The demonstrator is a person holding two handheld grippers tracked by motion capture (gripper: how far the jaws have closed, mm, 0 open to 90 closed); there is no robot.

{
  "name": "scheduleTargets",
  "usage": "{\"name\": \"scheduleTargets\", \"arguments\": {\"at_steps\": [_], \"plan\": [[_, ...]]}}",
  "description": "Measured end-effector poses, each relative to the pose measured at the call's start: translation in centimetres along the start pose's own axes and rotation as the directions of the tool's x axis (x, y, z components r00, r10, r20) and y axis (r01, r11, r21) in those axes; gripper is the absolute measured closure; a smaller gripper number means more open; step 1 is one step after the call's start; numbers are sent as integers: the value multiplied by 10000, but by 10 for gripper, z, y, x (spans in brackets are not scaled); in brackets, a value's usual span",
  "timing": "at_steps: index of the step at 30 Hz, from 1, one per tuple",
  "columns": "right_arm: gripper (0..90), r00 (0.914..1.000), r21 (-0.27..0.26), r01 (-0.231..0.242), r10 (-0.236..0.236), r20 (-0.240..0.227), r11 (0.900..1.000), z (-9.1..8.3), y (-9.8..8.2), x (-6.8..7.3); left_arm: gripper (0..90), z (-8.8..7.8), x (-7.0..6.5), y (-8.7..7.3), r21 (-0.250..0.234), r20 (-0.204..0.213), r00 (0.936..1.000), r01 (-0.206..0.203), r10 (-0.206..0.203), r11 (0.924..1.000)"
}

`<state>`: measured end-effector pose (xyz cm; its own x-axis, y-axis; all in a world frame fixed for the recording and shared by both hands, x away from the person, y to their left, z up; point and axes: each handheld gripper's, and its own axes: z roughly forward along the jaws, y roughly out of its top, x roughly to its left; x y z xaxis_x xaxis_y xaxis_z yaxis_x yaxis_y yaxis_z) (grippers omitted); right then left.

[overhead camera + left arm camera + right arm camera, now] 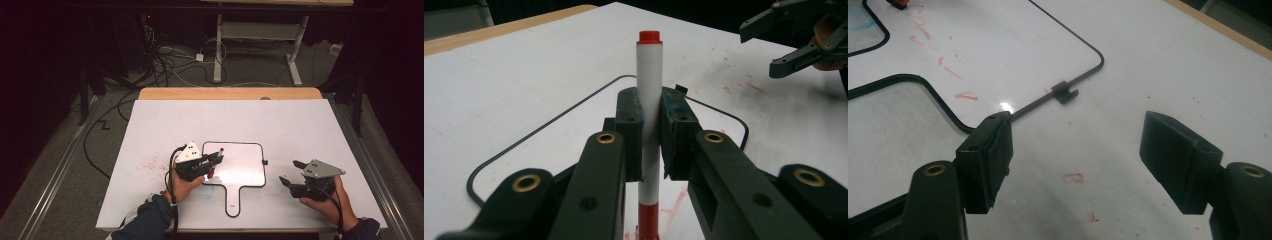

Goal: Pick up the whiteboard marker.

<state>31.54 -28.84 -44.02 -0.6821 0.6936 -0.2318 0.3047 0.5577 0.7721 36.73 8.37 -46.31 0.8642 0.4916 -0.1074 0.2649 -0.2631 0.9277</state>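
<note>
With the left gripper (651, 145) clamped on the red marker (649, 100) and the right gripper (1075, 165) spread empty, keep the tip steady over the whiteboard (245, 172).

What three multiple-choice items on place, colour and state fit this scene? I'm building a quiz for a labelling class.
1. Where is the marker?
A. Between the left hand-held gripper's pads
B. Lying on the floor
C. In the right hand-held gripper

2. What colour is the marker's cap?
A. Blue
B. Red
C. Green

3. How does the right hand-held gripper stand?
A. Shut on a cloth
B. Shut on the marker
C. Open, holding nothing

Key: A, the pads clamp its white barrel; B, the cap shows red; C, its jaws stand apart over the whiteboard.
</note>
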Motion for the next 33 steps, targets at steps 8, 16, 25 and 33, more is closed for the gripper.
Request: {"name": "scheduleTargets", "arguments": {"at_steps": [8, 16, 25, 33], "plan": [[311, 10000, 57, 30, -30, -10, 10000, 2, -1, -1, 788, 31, -14, 12, -65, 731, 9973, -77, 81, 9999], [311, 10000, 84, 25, -25, -2, 10000, 0, -2, -1, 788, 73, -38, 27, 81, 1553, 9873, -359, 342, 9993], [312, 10000, 67, -20, 20, 32, 10000, -2, -4, -4, 788, 110, -65, 43, 316, 2222, 9718, -882, 790, 9956], [312, 10000, 20, -65, 65, 61, 10000, -4, -5, -6, 788, 111, -59, 42, 192, 2241, 9728, -640, 581, 9978]]}}
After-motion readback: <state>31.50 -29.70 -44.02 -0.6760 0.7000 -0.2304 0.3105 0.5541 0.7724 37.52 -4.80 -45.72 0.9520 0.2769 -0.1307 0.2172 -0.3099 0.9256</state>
